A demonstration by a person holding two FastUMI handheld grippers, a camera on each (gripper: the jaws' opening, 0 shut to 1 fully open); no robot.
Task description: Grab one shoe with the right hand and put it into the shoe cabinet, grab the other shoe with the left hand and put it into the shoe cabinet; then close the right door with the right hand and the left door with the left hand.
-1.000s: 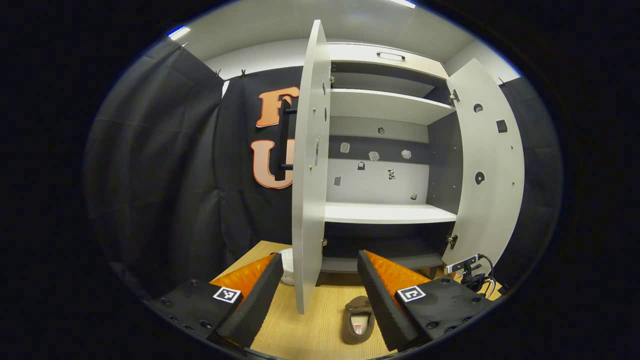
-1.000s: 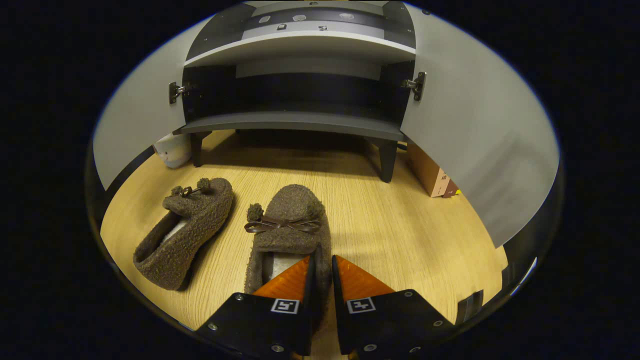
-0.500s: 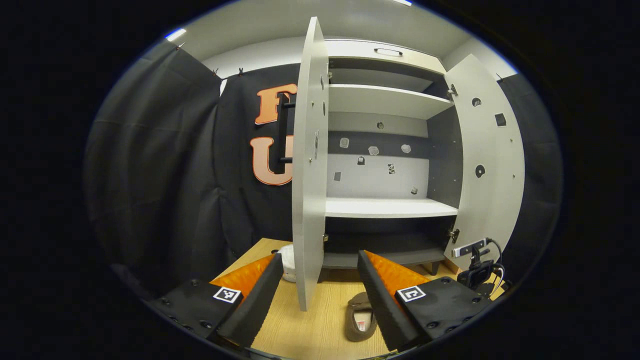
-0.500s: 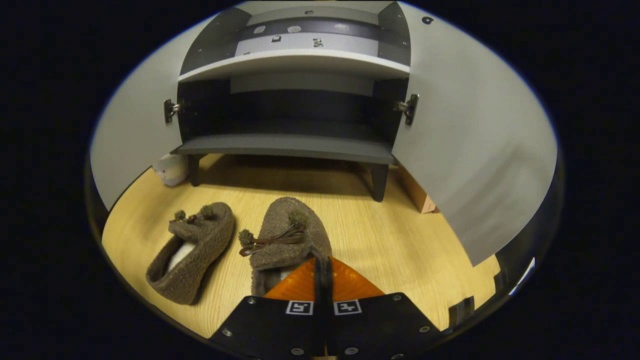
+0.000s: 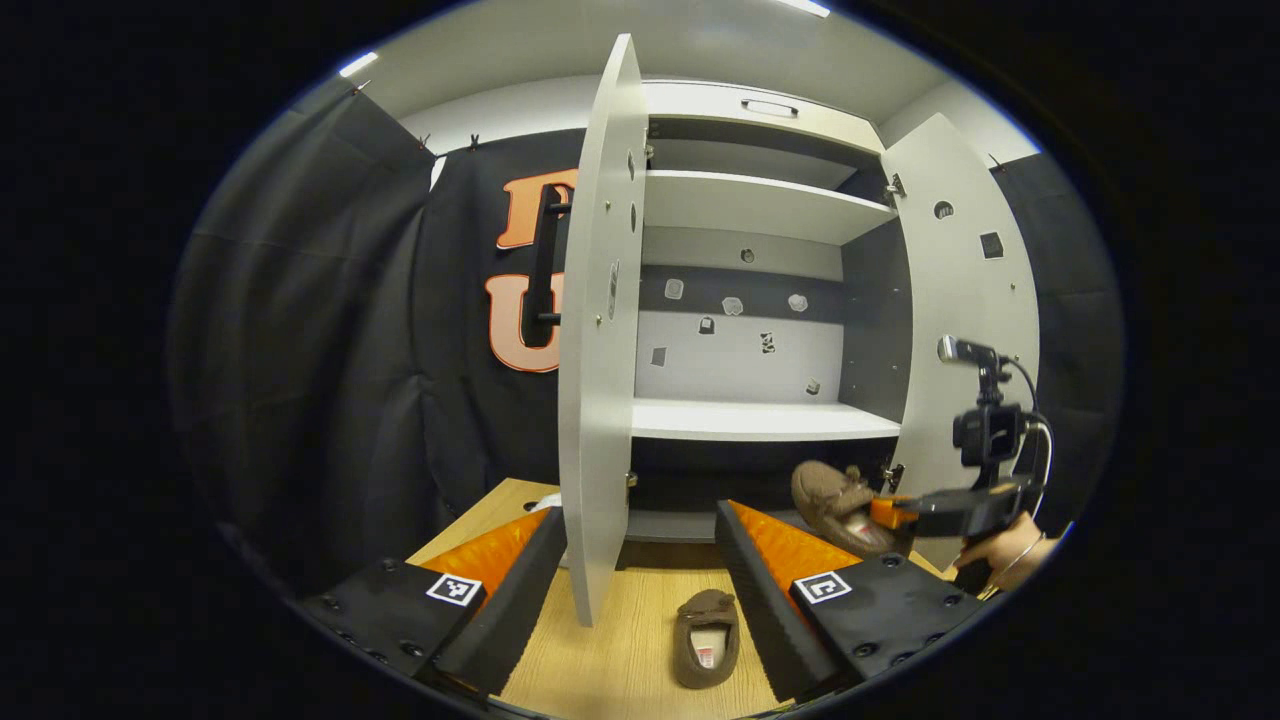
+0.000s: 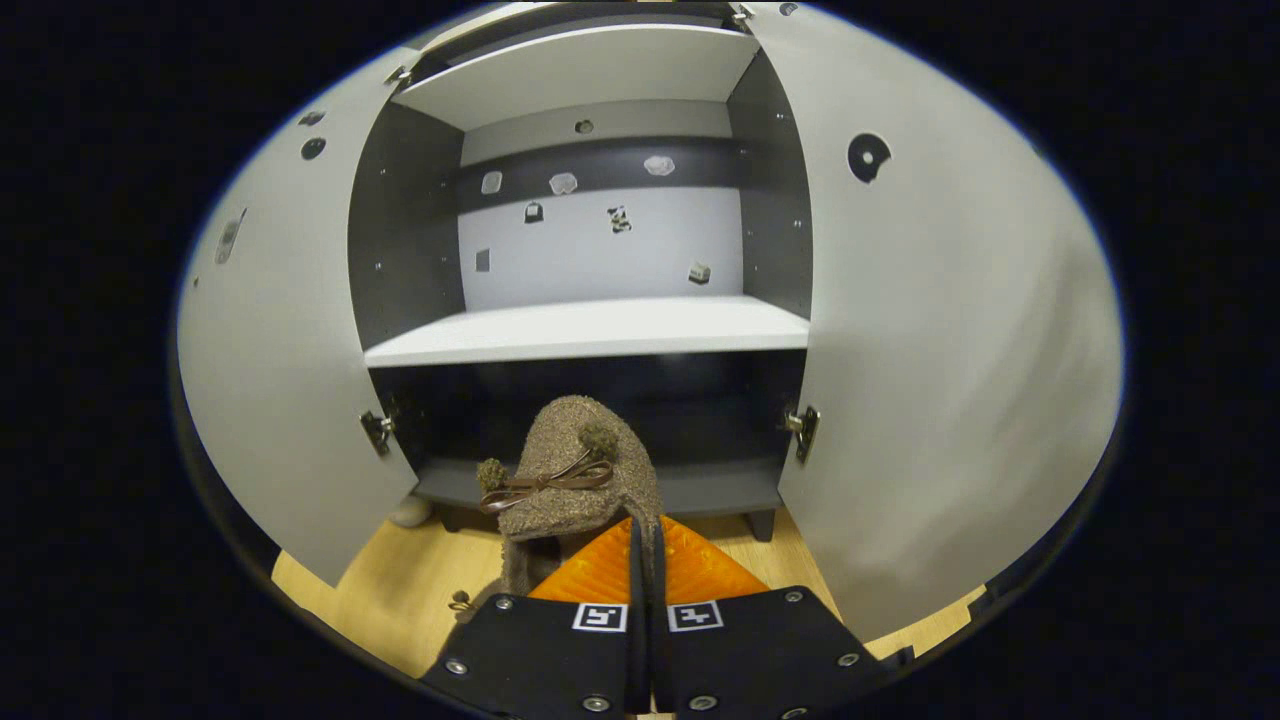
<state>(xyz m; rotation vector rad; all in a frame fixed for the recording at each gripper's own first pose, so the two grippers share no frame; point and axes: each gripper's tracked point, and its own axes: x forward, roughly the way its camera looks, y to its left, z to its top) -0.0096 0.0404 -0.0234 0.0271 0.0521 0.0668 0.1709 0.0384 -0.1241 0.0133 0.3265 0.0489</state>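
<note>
The right tool [image 6: 645, 535] pinched the first shoe [image 6: 570, 475] before the cabinet [image 6: 590, 330] (left tool [image 5: 632, 560] spread, idle); next, shelving it.

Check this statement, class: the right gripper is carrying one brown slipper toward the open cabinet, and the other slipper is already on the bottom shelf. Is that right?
Not quite. The right gripper does carry a brown slipper toward the open cabinet, but the other slipper still lies on the wooden floor in front of it, as the left gripper view shows.
</note>
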